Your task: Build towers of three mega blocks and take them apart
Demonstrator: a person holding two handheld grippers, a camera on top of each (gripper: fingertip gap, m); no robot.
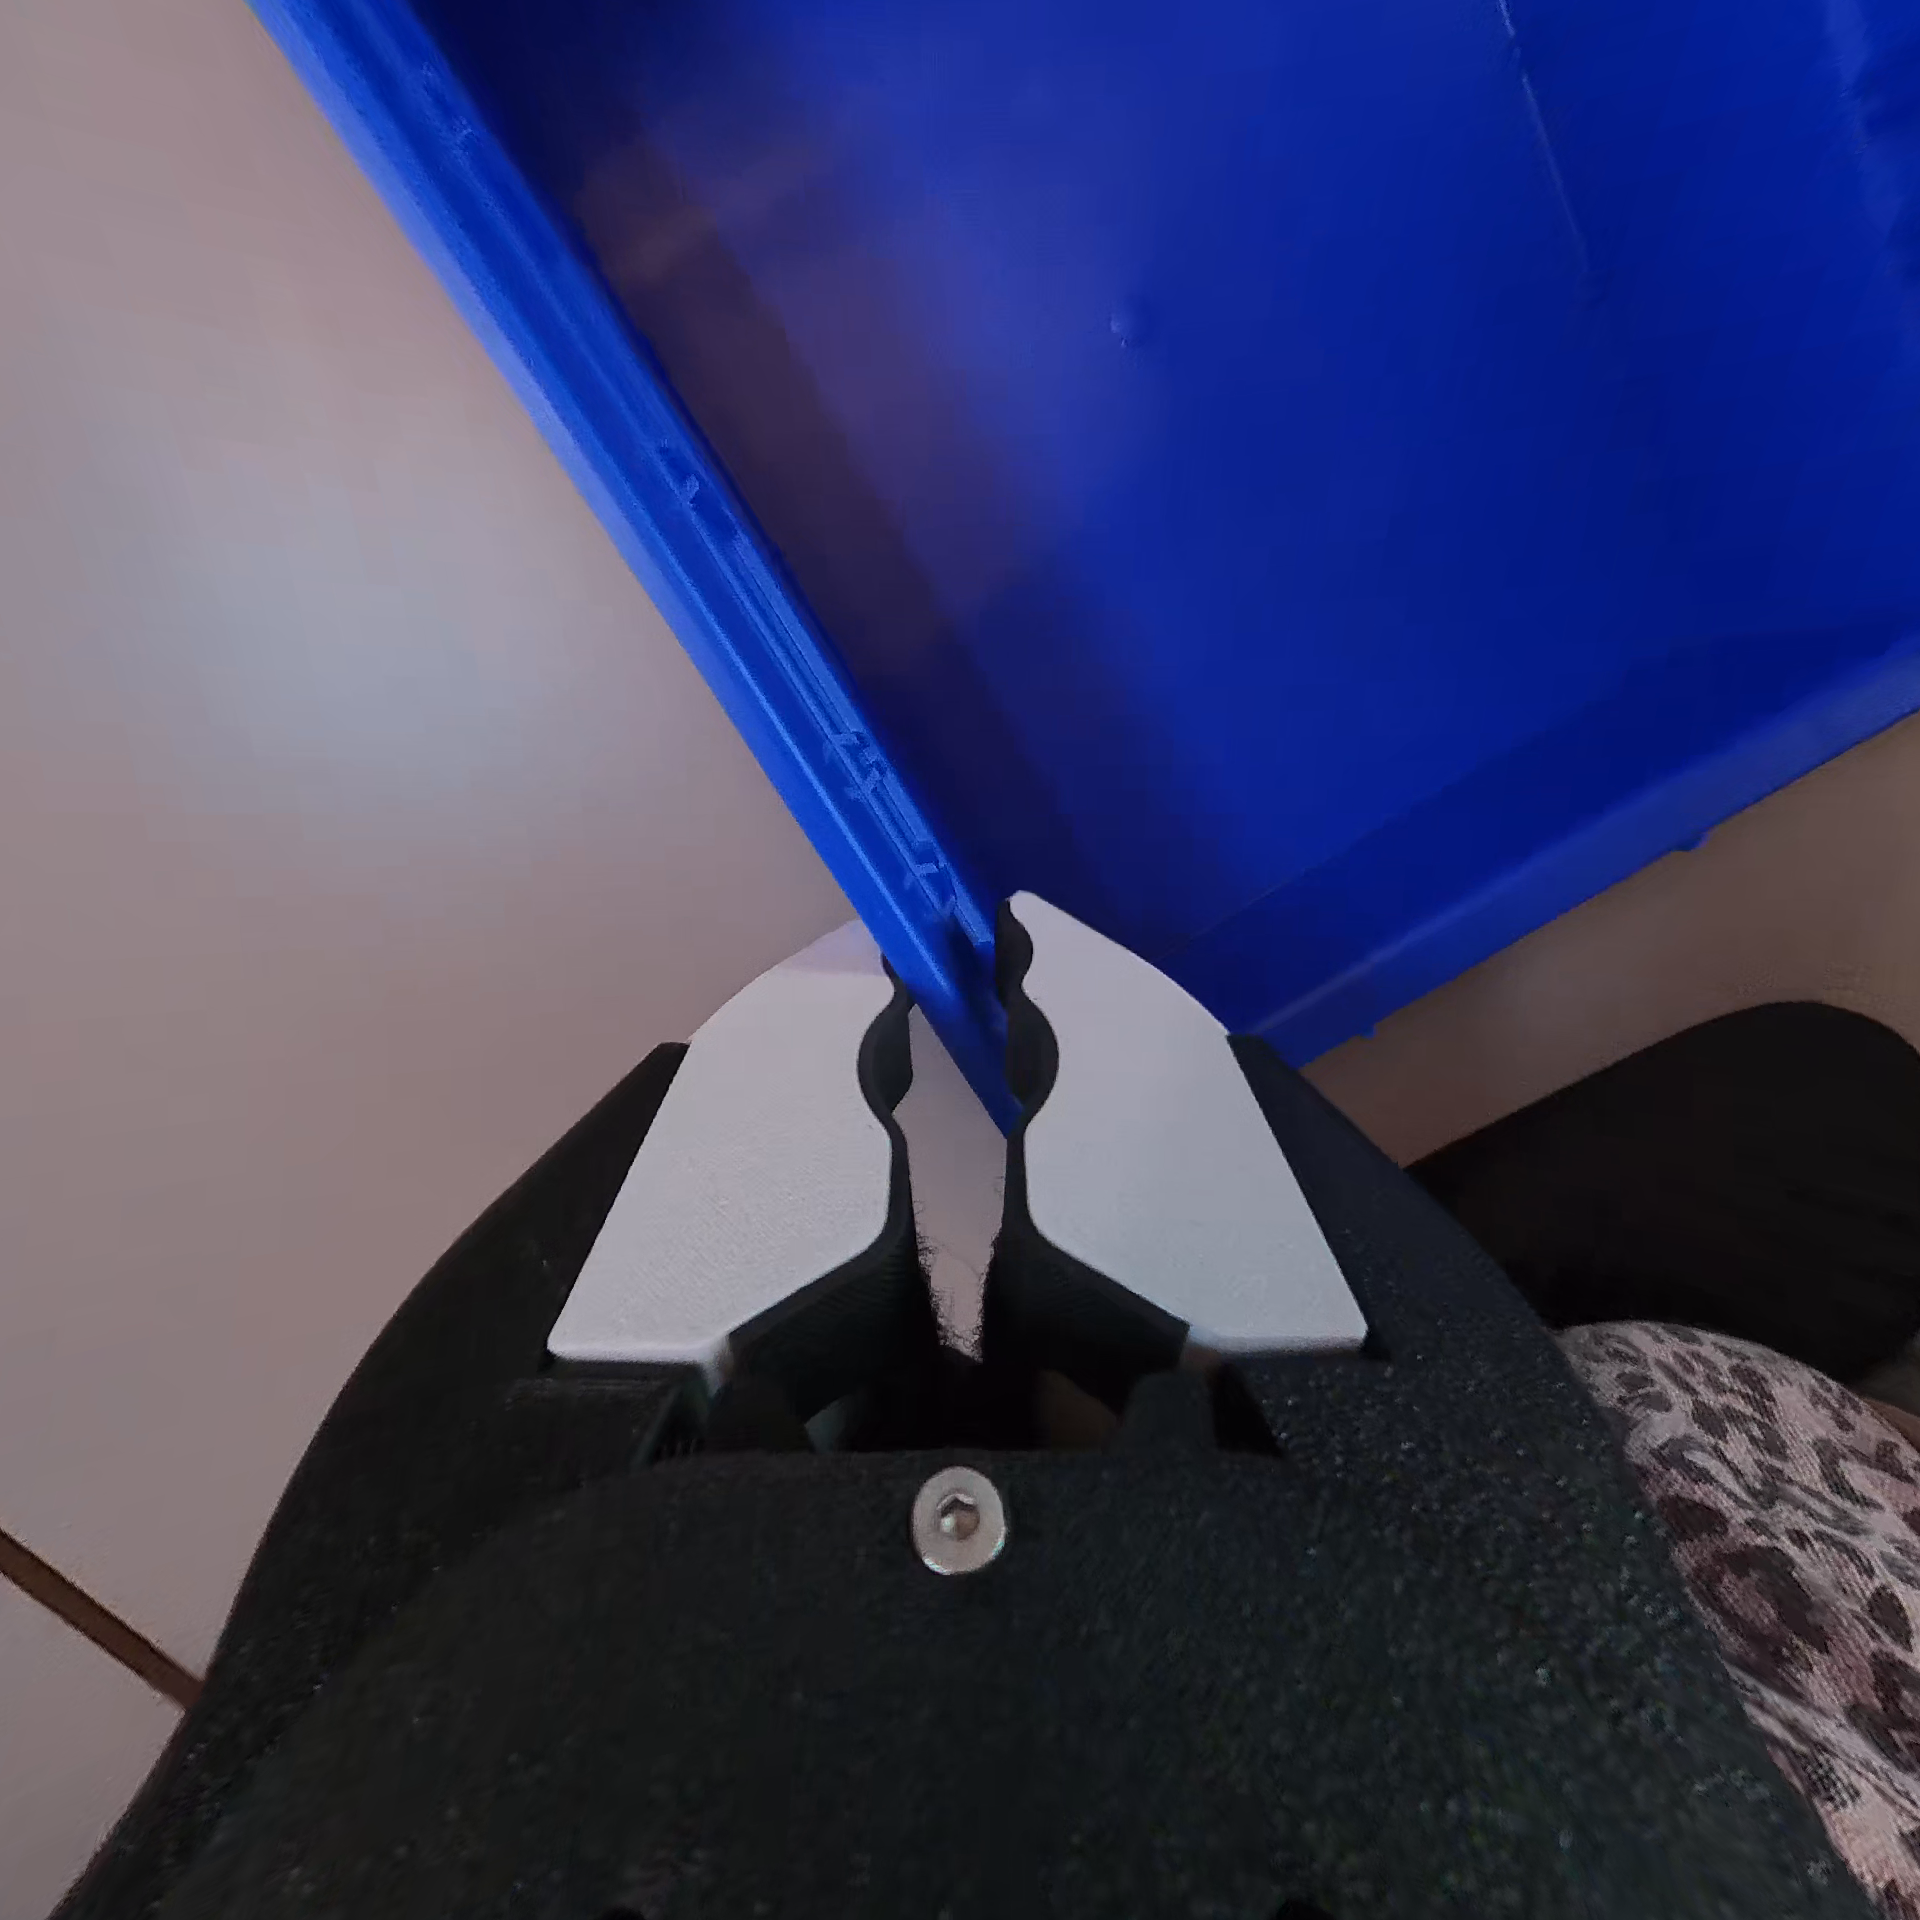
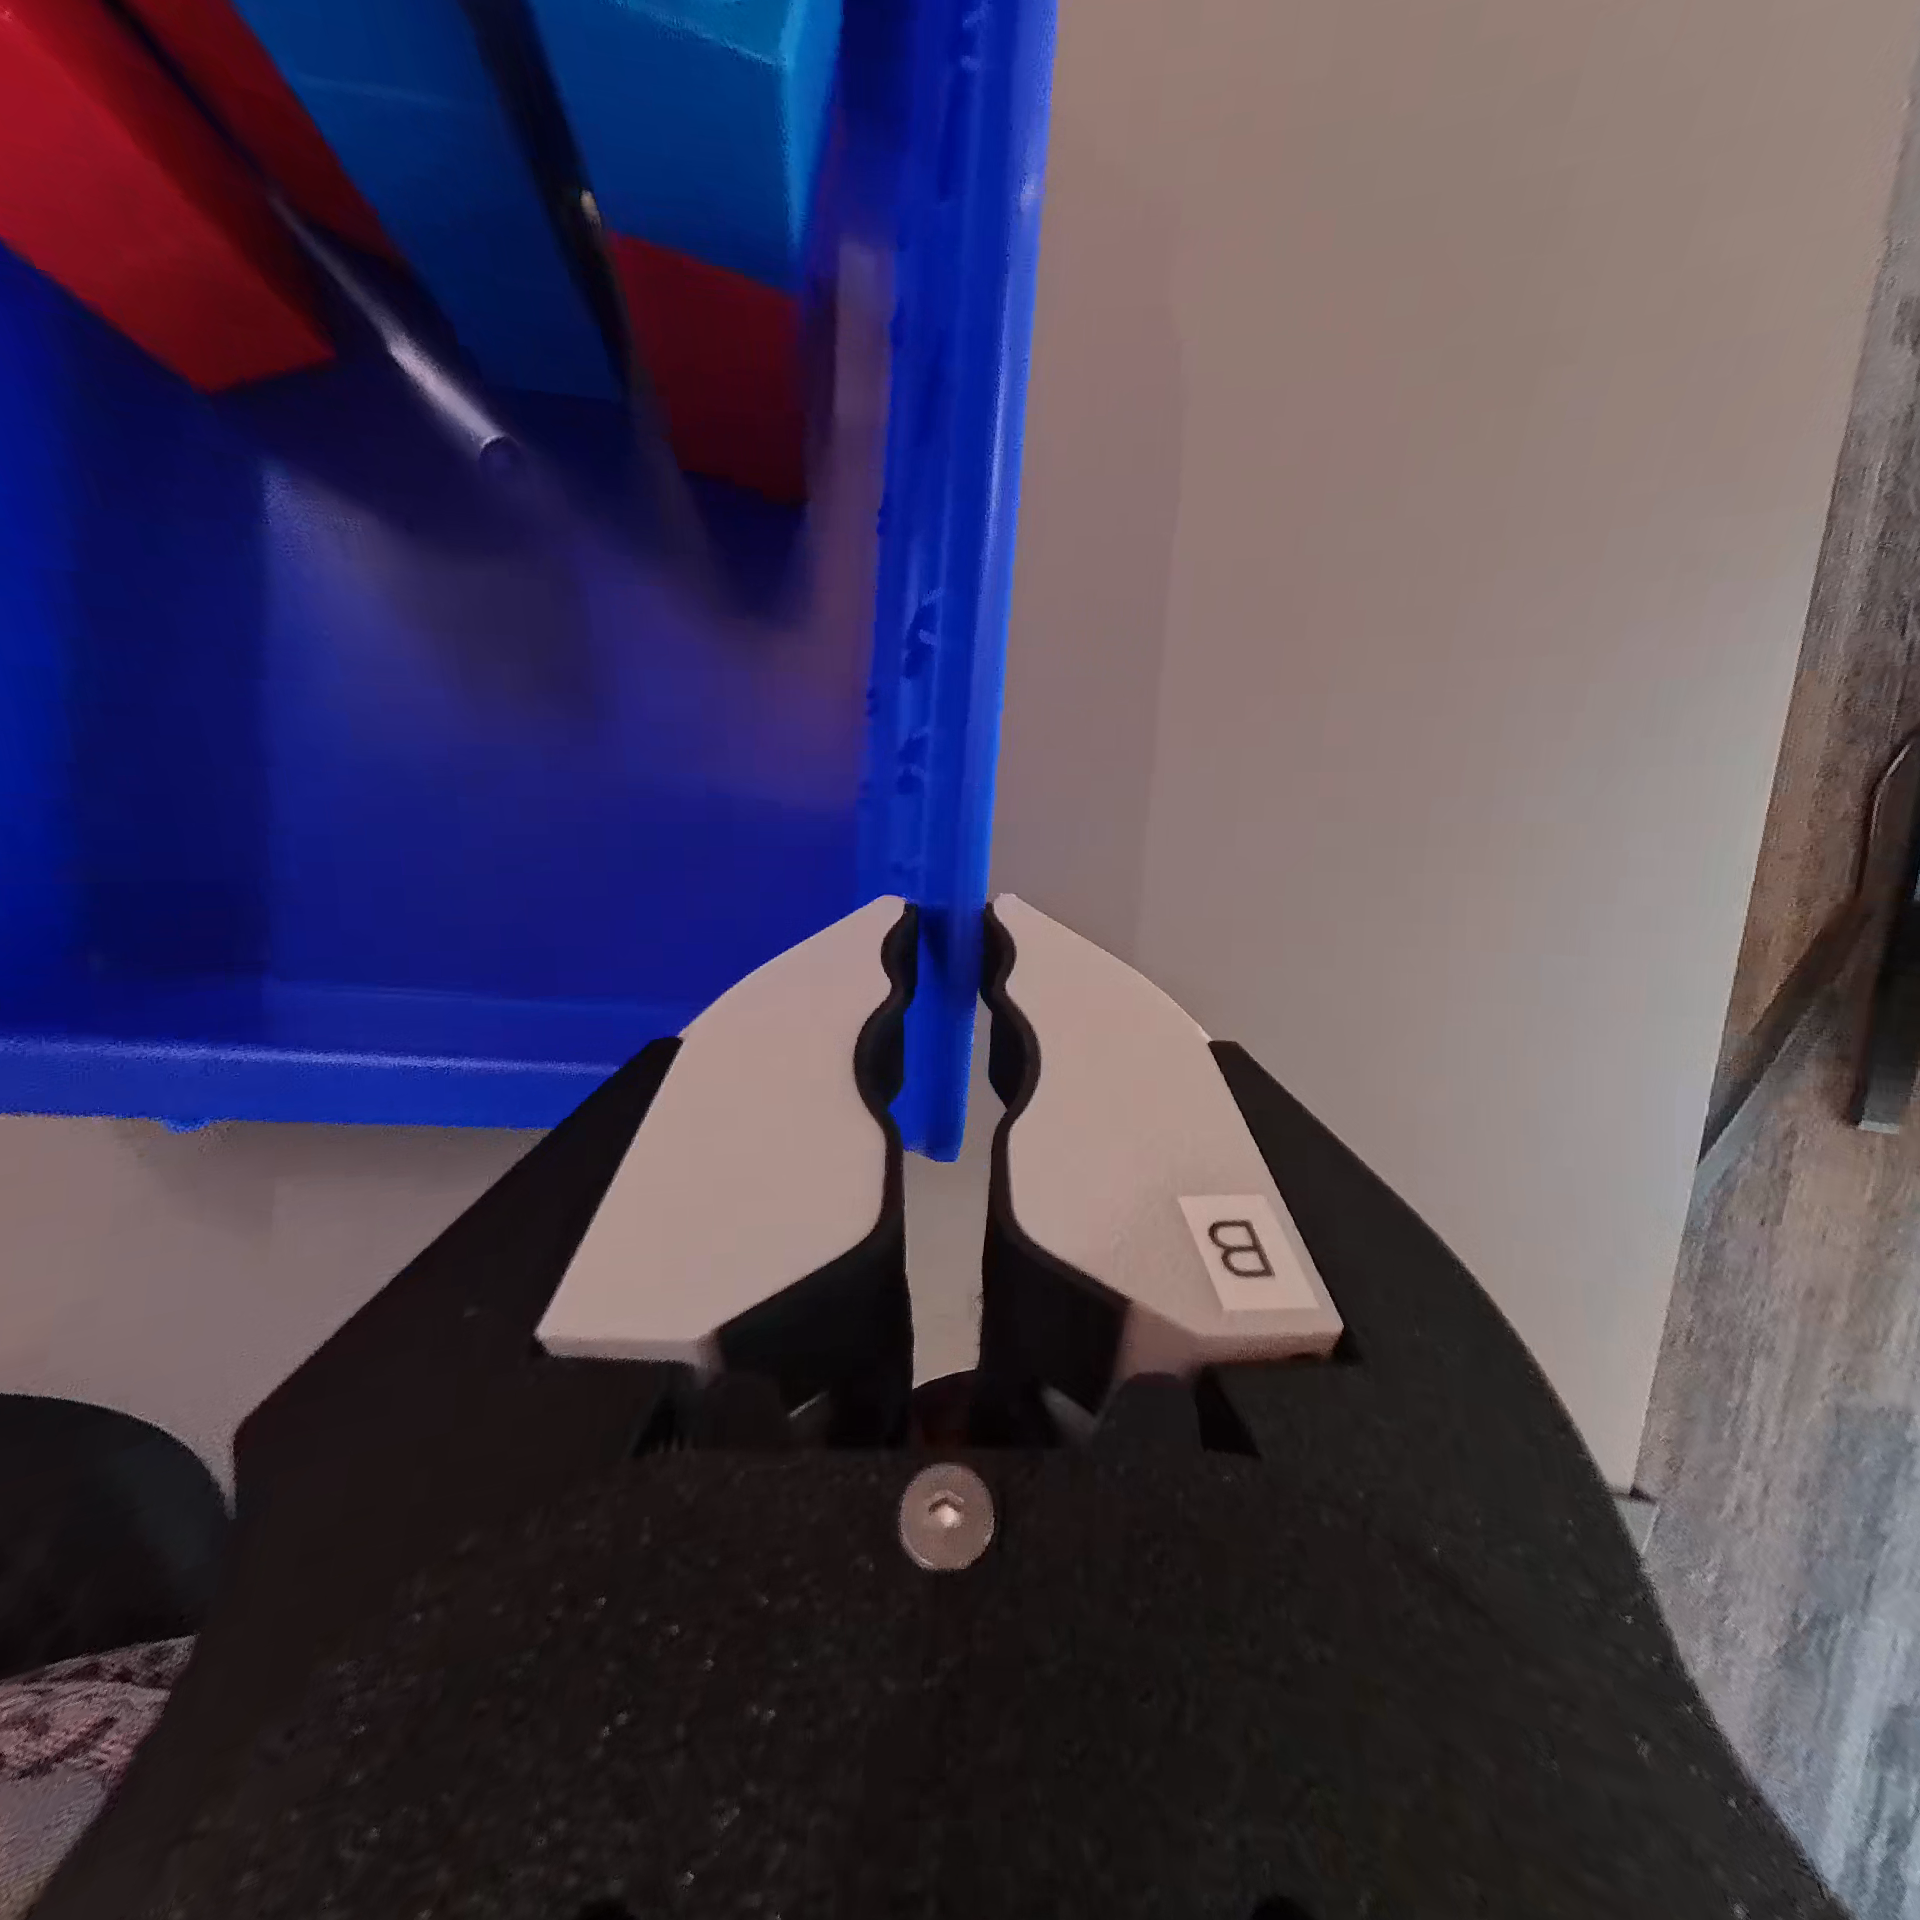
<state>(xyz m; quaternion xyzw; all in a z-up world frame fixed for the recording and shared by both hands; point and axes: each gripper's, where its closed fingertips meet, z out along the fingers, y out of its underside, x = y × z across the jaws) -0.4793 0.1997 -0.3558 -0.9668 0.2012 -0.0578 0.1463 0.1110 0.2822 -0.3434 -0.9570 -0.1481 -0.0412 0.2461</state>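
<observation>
A blue plastic bin [image 1: 1247, 468] fills the left wrist view. My left gripper [image 1: 948, 940] is shut on its left rim [image 1: 727, 582]. In the right wrist view my right gripper [image 2: 948, 925] is shut on the right rim [image 2: 945, 623] of the same blue bin [image 2: 416, 727]. Inside the bin, at the far end, lie red mega blocks [image 2: 125, 208] and light blue mega blocks [image 2: 436, 208], partly cut off by the frame. The part of the bin seen in the left wrist view holds no blocks.
The bin is over a pale tiled floor [image 1: 260, 623]. A grey stone-patterned surface [image 2: 1808, 935] stands to the right. Leopard-print fabric [image 1: 1766, 1558] and a dark shape [image 1: 1662, 1195] lie near the left gripper's right side. About 60 cm separates my left fingertips from my right.
</observation>
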